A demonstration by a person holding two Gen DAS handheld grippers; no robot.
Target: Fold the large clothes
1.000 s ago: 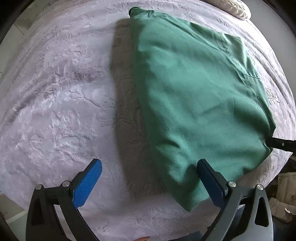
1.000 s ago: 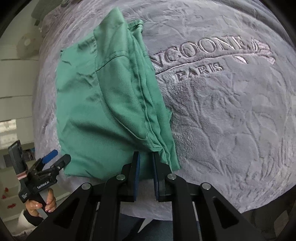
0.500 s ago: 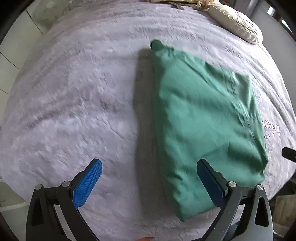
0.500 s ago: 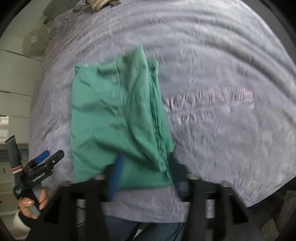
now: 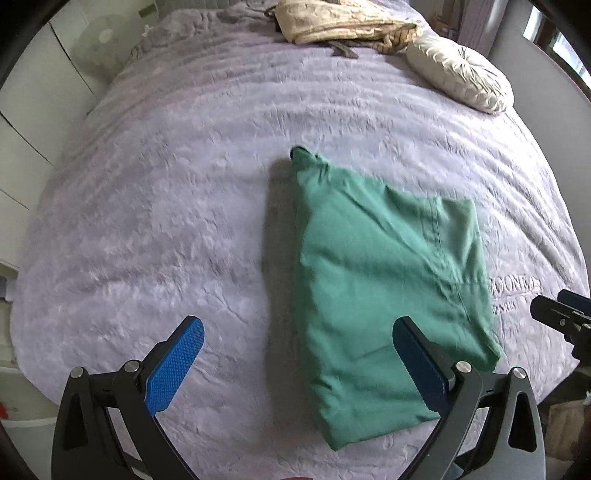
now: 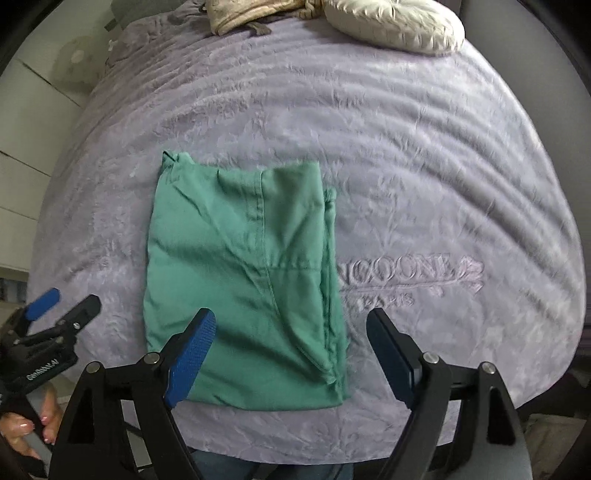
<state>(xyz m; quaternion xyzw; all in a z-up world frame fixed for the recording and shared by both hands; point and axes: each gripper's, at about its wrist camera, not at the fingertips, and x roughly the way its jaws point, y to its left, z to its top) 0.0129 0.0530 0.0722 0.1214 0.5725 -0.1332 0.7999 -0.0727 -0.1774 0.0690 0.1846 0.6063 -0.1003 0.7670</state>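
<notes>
Flanking folded green garment (image 6: 243, 266): cream pillow (image 6: 395, 26), beige bundle (image 5: 343, 22) beyond.

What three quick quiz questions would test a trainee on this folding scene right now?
1. True or false: the green garment lies folded flat on the purple blanket.
2. Is the right gripper: A) clamped on the cloth, B) open and clear of it, C) out of view?
3. Fill in: the white round cushion sits at the bed's ____ end, away from the grippers.

Key: 1 true; 2 B, its jaws have just been opening, nothing gripped; 3 far. The left gripper is open too.
</notes>
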